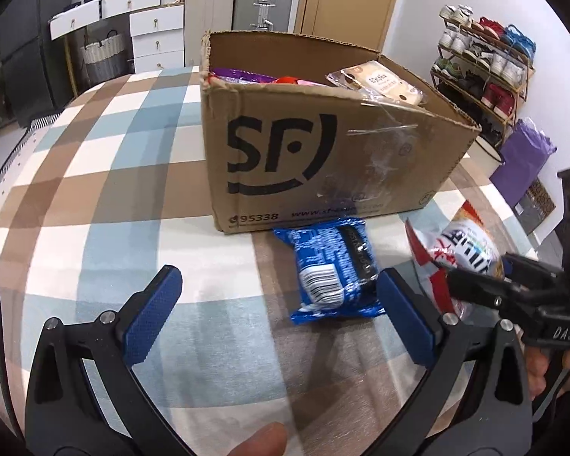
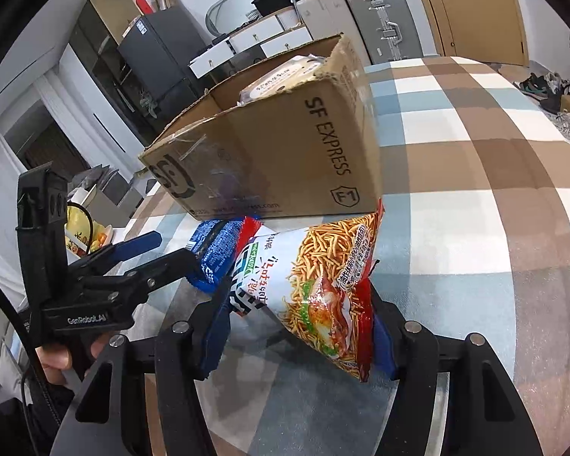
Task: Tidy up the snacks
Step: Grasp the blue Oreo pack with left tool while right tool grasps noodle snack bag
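Note:
A blue biscuit packet (image 1: 330, 269) lies flat on the checked tablecloth in front of an open SF cardboard box (image 1: 323, 159). My left gripper (image 1: 277, 285) is open just above the cloth, its right pad beside the packet's near end. My right gripper (image 2: 300, 323) is shut on a red and white fried-noodle snack bag (image 2: 315, 285), held tilted just off the table beside the box (image 2: 277, 159). From the left wrist view the right gripper (image 1: 475, 269) comes in from the right with that bag (image 1: 463, 250). In the right wrist view, the left gripper (image 2: 174, 247) is by the blue packet (image 2: 212, 250).
The box holds a purple packet (image 1: 239, 74) and a beige wrapped snack (image 1: 380, 83). The checked cloth (image 1: 114, 190) stretches left of the box. Off the table are a shoe rack (image 1: 482, 68), a purple bag (image 1: 524, 159), suitcases (image 1: 262, 3) and white drawers (image 1: 155, 38).

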Demonstrator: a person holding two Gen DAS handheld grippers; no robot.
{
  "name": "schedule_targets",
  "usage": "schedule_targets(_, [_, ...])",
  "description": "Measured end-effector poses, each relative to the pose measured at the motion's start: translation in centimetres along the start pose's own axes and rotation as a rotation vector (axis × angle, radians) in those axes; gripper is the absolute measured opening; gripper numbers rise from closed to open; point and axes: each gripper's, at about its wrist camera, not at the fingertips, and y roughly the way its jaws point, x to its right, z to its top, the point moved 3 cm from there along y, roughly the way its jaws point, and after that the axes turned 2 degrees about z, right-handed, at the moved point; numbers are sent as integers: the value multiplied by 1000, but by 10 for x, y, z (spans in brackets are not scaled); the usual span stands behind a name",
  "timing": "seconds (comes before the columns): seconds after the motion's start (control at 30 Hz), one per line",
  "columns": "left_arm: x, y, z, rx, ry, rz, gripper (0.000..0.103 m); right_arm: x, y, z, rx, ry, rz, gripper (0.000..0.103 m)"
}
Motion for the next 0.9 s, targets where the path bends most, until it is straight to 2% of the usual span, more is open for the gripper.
schedule_targets(0.27, [24, 11, -1, -16, 26, 0, 102, 14, -13, 2, 26, 15, -56, 63])
schedule_targets(0.4, [33, 19, -1, -25, 56, 52, 100, 17, -20, 6, 42, 19, -61, 63])
schedule_targets(0.53, [38, 27, -2, -57, 70, 48, 78, 20, -21, 6, 39, 26, -57, 63])
schedule_targets(0.6, [39, 29, -2, -55, 73, 40, 70, 21, -20, 5, 37, 27, -59, 63])
schedule_targets(0.63, [40, 29, -1, -52, 76, 25, 60, 22, -20, 5, 36, 26, -59, 63])
schedule_targets(0.7, [45, 27, -4, -53, 85, 16, 57, 22, -20, 5, 37, 26, -57, 63])
schedule_targets(0.73, [46, 25, -5, -46, 89, 0, 44, 22, -20, 5, 37, 27, -56, 63])
schedule_targets(0.9, [50, 21, -9, -33, 105, -13, 40, 20, -20, 3, 39, 23, -57, 63])
